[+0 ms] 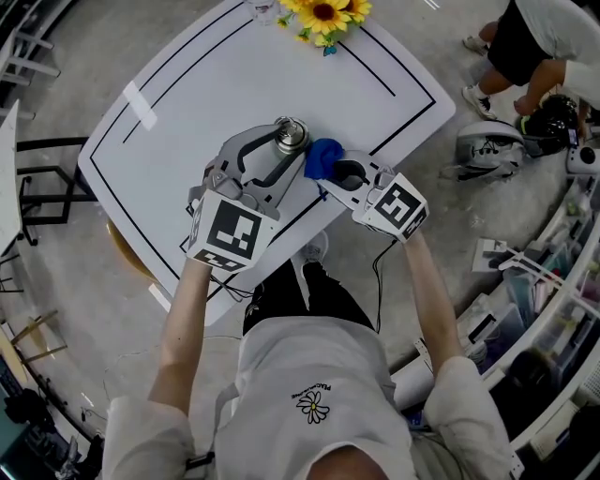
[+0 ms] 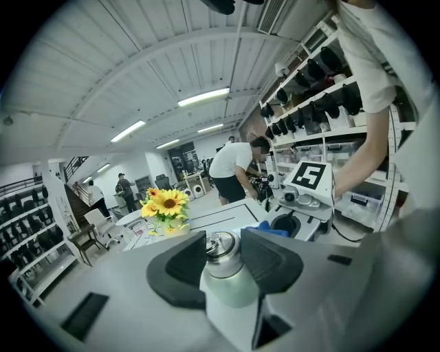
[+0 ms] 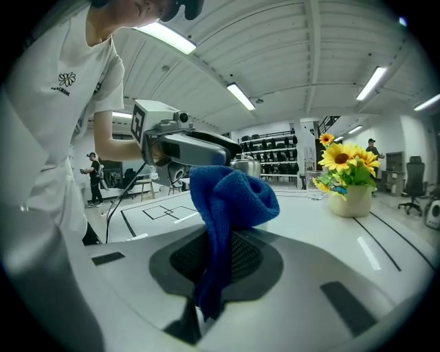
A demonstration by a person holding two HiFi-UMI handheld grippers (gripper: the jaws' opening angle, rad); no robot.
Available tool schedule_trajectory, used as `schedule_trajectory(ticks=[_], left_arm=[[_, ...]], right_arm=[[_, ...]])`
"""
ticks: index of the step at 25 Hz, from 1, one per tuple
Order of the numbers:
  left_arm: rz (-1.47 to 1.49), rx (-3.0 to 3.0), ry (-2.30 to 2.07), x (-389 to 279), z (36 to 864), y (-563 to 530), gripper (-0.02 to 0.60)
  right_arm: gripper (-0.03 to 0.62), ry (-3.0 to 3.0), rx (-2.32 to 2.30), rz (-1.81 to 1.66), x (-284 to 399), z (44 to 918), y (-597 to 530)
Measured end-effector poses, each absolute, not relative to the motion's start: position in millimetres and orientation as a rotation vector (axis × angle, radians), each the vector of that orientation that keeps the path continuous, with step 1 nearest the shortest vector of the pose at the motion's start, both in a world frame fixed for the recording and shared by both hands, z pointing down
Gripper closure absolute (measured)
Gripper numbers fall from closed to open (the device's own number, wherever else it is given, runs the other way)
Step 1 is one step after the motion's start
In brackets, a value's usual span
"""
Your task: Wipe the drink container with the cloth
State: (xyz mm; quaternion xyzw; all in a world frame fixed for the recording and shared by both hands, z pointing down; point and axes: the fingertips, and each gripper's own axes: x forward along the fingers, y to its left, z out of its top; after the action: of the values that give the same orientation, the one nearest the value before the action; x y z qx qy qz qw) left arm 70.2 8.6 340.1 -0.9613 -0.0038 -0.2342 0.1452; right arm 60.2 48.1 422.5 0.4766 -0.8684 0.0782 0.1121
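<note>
A pale green drink bottle (image 2: 227,275) with a steel cap (image 1: 291,134) stands on the white table (image 1: 206,94). My left gripper (image 1: 279,155) is shut on it, its dark pads (image 2: 180,268) pressing on the neck just below the cap. My right gripper (image 1: 339,172) is shut on a bunched blue cloth (image 1: 323,157), which sticks out past its fingertips. The cloth (image 3: 230,199) is right beside the bottle on its right; whether they touch I cannot tell. From the right gripper (image 3: 216,258), only the bottle's cap (image 3: 246,165) shows behind the cloth.
A vase of sunflowers (image 1: 323,17) and a glass (image 1: 262,9) stand at the table's far edge. A strip of tape (image 1: 141,105) lies at the left. A person (image 1: 534,37) crouches on the floor at the upper right. Shelves (image 1: 553,309) line the right side.
</note>
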Motion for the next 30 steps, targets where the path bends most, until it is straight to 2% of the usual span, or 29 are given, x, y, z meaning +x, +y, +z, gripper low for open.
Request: schedule_trajectory(ticks=[14, 30], left_arm=[[-0.675, -2.760, -0.001, 70.8, 338.7, 9.8, 0.430], [-0.668, -2.767, 0.007, 71.7, 339.9, 10.1, 0.431]], right_arm=[[0.553, -2.517, 1.368, 0.209, 14.3, 425.7, 38.3], [0.553, -2.381, 1.606, 0.334, -2.7, 432.7, 8.1]])
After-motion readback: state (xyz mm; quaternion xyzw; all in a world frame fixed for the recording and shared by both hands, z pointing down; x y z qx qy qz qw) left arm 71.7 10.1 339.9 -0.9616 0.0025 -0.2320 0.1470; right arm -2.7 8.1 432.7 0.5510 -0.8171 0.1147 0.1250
